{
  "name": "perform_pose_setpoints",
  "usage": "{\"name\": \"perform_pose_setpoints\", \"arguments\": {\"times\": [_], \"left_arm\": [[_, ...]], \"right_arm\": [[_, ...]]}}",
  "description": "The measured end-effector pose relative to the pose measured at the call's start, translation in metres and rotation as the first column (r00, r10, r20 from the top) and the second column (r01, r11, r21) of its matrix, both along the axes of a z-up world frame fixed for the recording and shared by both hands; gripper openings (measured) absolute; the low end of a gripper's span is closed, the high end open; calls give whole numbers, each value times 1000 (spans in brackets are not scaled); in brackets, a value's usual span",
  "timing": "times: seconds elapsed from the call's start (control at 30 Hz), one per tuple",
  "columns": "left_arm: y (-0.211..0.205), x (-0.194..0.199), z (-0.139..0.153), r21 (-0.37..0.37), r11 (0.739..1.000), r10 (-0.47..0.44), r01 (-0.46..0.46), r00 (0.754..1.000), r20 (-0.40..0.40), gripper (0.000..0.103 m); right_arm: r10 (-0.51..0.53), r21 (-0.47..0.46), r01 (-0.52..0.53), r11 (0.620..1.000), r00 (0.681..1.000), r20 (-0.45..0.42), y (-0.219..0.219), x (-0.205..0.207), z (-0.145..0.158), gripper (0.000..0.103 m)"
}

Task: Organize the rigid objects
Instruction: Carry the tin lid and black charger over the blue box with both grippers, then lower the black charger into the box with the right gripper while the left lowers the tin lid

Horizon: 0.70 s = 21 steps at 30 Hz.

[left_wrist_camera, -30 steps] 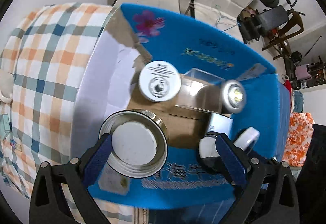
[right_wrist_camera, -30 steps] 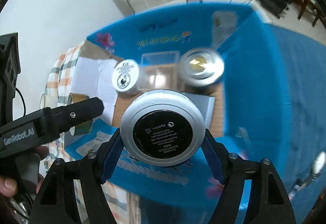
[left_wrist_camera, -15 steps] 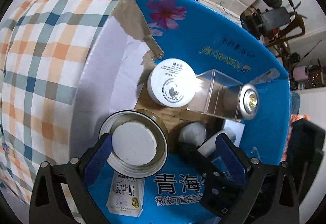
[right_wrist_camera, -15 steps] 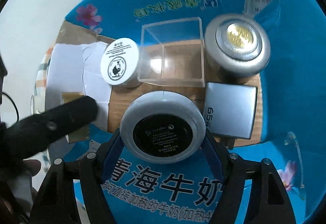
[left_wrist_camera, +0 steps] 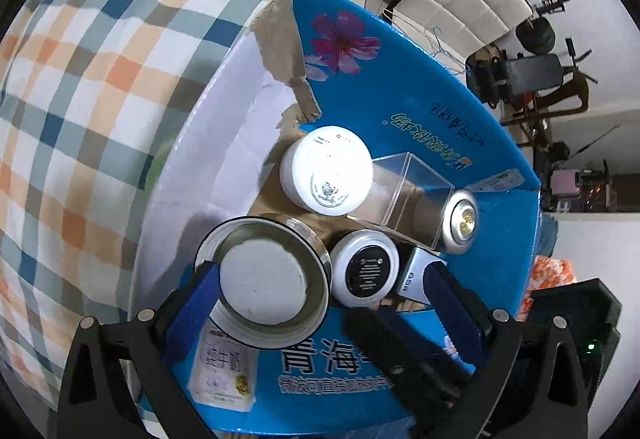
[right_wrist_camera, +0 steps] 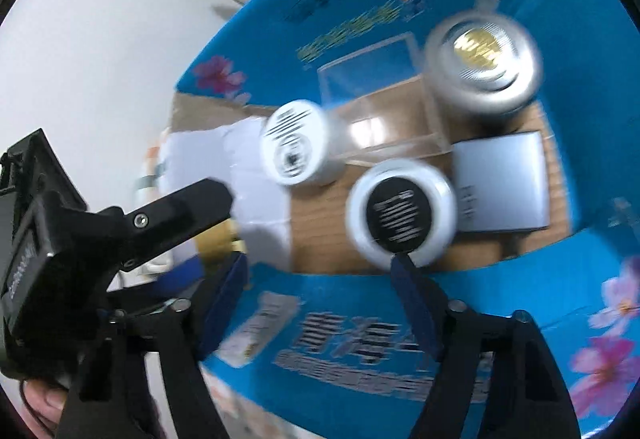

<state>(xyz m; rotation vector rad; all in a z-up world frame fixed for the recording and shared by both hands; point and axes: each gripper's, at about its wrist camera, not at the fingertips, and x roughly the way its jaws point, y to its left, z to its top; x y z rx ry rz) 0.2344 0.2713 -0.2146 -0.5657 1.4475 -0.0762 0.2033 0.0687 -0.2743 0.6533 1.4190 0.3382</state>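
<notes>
I am packing rigid items into the blue box (left_wrist_camera: 400, 87), which is lying on the checked bed (left_wrist_camera: 80, 99).

Status of the box floor:
- The white jar (left_wrist_camera: 326, 175) is standing at the far left corner.
- The clear case (left_wrist_camera: 404, 195) is sitting just beside it, along the far wall.
- The silver can (left_wrist_camera: 460, 217) with the gold top is occupying the far right corner.
- The grey carton (right_wrist_camera: 502, 183) is lying flat at the near right.
- The black-lidded jar (left_wrist_camera: 366, 269) is standing on the floor between the grey carton and the left side, near the front wall.

Right gripper (right_wrist_camera: 320, 279): my jaws are standing wide apart and gripping nothing. The black-lidded jar is sitting free just beyond the right finger, so I am judging that placement complete. The right view is blurred, so fine detail there is not readable.

Left gripper (left_wrist_camera: 324, 295): my jaws are standing wide. The tin (left_wrist_camera: 262, 281), with its pale round insert, is lying against the left finger only; the right finger is well clear of it. Whether the tin is resting on the box's near left corner or hanging on that finger, I cannot tell.

Remaining work, as I am judging it: the tin is not yet seated on the floor. Open floor is showing at the near left, beside the black-lidded jar, and that gap is looking tight for the tin. No further loose items are visible outside the box.
</notes>
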Motion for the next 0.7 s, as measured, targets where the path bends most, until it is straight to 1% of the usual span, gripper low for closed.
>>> {"name": "perform_pose_setpoints", "arguments": {"times": [0.13, 0.27, 0.3, 0.37, 0.5, 0.6, 0.7], "left_arm": [[2, 1, 4, 3, 999, 50, -50, 999, 6, 103], [13, 0, 0, -75, 989, 125, -126, 992, -10, 103], [17, -1, -3, -104, 983, 148, -149, 989, -20, 103], [18, -2, -6, -126, 977, 168, -172, 985, -36, 103], [18, -2, -5, -124, 977, 172, -175, 985, -31, 103], [14, -2, -5, -143, 975, 164, -167, 986, -37, 103], [10, -2, -5, -151, 974, 165, -169, 986, -39, 103]], "right_arm": [[-33, 96, 34, 995, 999, -13, 9, 4, -11, 71], [-63, 217, 73, 974, 997, -49, 10, 5, -23, 71], [-67, 233, 77, 969, 996, -51, 10, 5, -25, 71], [-78, 263, 84, 961, 996, -35, 9, 5, -23, 71], [-69, 282, 71, 957, 997, -18, 5, 4, -11, 71], [-30, 289, 33, 957, 999, -16, 12, 6, -7, 71], [-2, 259, 2, 966, 1000, -3, 23, 6, -5, 71]]}}
